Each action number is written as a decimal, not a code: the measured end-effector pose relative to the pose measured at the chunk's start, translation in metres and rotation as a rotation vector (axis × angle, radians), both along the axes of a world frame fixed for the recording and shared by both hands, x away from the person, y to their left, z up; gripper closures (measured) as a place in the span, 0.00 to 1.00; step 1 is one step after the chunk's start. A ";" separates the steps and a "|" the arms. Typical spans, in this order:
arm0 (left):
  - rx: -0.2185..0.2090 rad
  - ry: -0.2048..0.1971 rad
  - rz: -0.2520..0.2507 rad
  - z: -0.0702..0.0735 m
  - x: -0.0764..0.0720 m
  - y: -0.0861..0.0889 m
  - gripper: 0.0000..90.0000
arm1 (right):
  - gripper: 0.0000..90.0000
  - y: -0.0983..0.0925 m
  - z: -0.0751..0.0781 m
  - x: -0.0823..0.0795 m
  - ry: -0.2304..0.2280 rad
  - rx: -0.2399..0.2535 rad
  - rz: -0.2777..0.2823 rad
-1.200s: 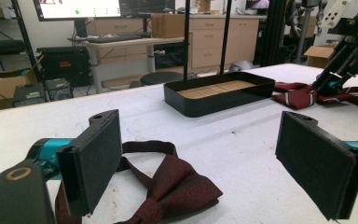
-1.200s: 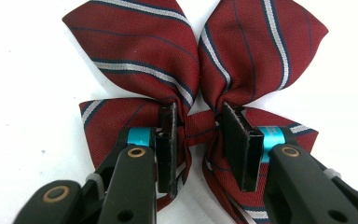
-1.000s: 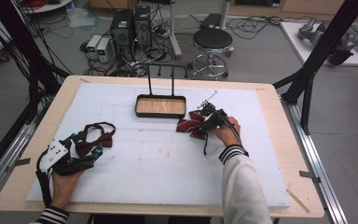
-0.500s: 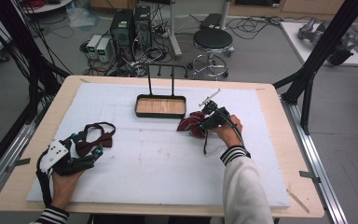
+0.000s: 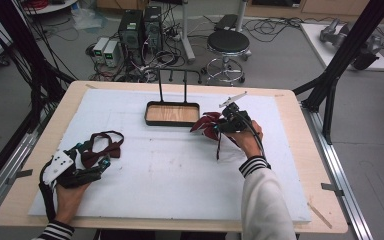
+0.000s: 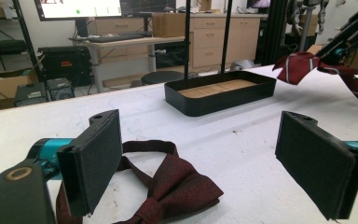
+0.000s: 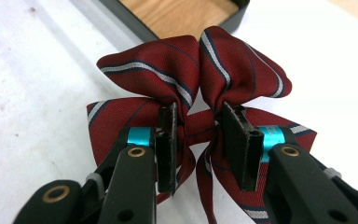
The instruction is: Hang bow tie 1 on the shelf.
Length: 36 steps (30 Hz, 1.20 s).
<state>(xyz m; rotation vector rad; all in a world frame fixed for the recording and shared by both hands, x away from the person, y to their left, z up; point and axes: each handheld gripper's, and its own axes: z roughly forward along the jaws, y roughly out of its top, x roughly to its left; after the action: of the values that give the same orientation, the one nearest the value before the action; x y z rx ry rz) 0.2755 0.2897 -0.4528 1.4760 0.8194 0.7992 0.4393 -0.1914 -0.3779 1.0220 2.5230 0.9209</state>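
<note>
Now lifted: striped bow tie (image 7: 200, 93) off the table (image 5: 180, 175).
Right fingers (image 7: 168, 140) pinch its knot, carried slightly higher, tray (image 5: 172, 114) just beyond; left fingers (image 6: 93, 163) spread around the plain bow tie (image 6: 177, 186).

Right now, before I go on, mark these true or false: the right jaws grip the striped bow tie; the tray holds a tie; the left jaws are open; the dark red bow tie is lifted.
1. The right gripper is shut on the striped bow tie: true.
2. The black tray holds a tie: false, only its wooden floor shows.
3. The left gripper is open: true.
4. The dark red bow tie is lifted: false, it lies on the table.
</note>
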 end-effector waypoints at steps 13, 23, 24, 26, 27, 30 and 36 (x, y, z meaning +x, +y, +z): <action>0.000 0.000 0.002 0.000 0.000 0.000 0.17 | 0.75 -0.004 0.021 -0.013 -0.207 0.124 -0.022; 0.001 0.000 0.001 0.000 0.000 0.000 0.17 | 0.75 -0.014 0.033 -0.020 -0.327 0.243 -0.079; 0.001 0.000 0.001 0.000 0.000 0.000 0.17 | 0.74 -0.015 0.034 -0.020 -0.339 0.248 -0.080; 0.001 0.000 0.001 0.000 0.000 0.000 0.17 | 0.74 -0.015 0.035 -0.021 -0.352 0.255 -0.083; 0.001 -0.001 0.001 0.000 0.000 0.000 0.17 | 0.74 -0.015 0.036 -0.022 -0.353 0.256 -0.085; 0.001 0.000 0.000 0.000 0.000 0.000 0.17 | 0.74 -0.016 0.037 -0.022 -0.361 0.258 -0.081; 0.001 0.000 0.001 0.000 0.000 0.000 0.17 | 0.75 -0.014 0.042 -0.026 -0.389 0.274 -0.081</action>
<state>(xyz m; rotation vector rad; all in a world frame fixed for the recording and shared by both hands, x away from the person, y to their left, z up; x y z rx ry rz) 0.2754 0.2897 -0.4528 1.4771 0.8197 0.8003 0.4134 -0.2058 -0.3361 0.9032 2.0618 1.3226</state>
